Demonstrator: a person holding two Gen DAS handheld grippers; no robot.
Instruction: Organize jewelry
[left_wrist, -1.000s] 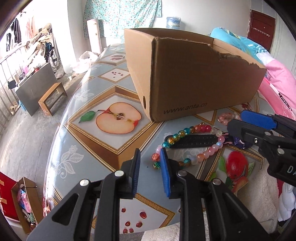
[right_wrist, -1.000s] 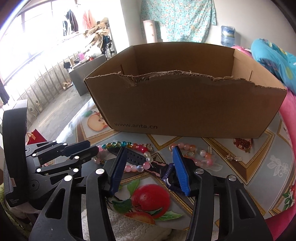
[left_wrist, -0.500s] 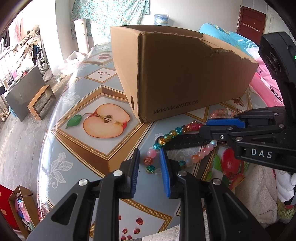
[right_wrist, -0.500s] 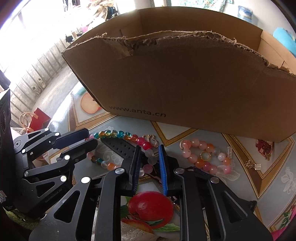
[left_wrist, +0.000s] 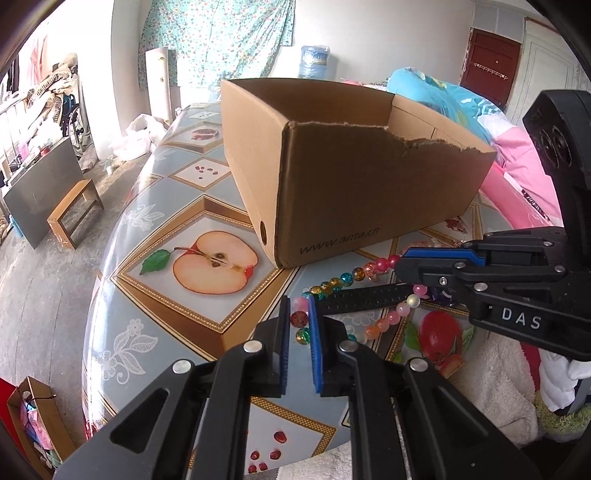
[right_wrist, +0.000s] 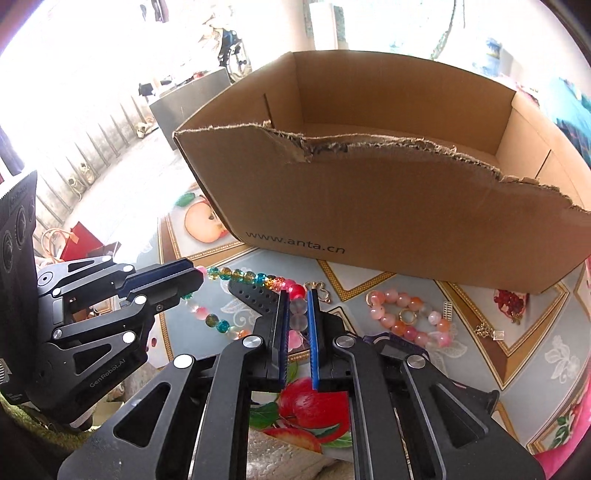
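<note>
A string of multicoloured beads (left_wrist: 347, 277) (right_wrist: 240, 275) lies looped on the fruit-print table (left_wrist: 166, 314), in front of an open cardboard box (left_wrist: 369, 192) (right_wrist: 369, 206). A black perforated strap (left_wrist: 365, 295) (right_wrist: 255, 291) lies across the loop. My left gripper (left_wrist: 298, 301) (right_wrist: 184, 273) is closing, with its blue pads against a reddish bead at the loop's left end. My right gripper (right_wrist: 297, 295) (left_wrist: 402, 258) is closing too, its pads on pink and clear beads at the loop's right end. A pink bead bracelet (right_wrist: 402, 325) with a ring (right_wrist: 406, 315) lies to the right.
Small metal charms (right_wrist: 491, 332) and a gold clasp (right_wrist: 317, 290) lie loose on the table near the box. A white fluffy cloth (left_wrist: 491, 373) hangs over the near table edge. The table's rounded left edge drops to the floor, where a low wooden bench (left_wrist: 74, 210) stands.
Both pairs of jaws have narrowed onto the multicoloured bead string. The right gripper came in from the right and settled over the loop's right end. The left gripper barely moved.
</note>
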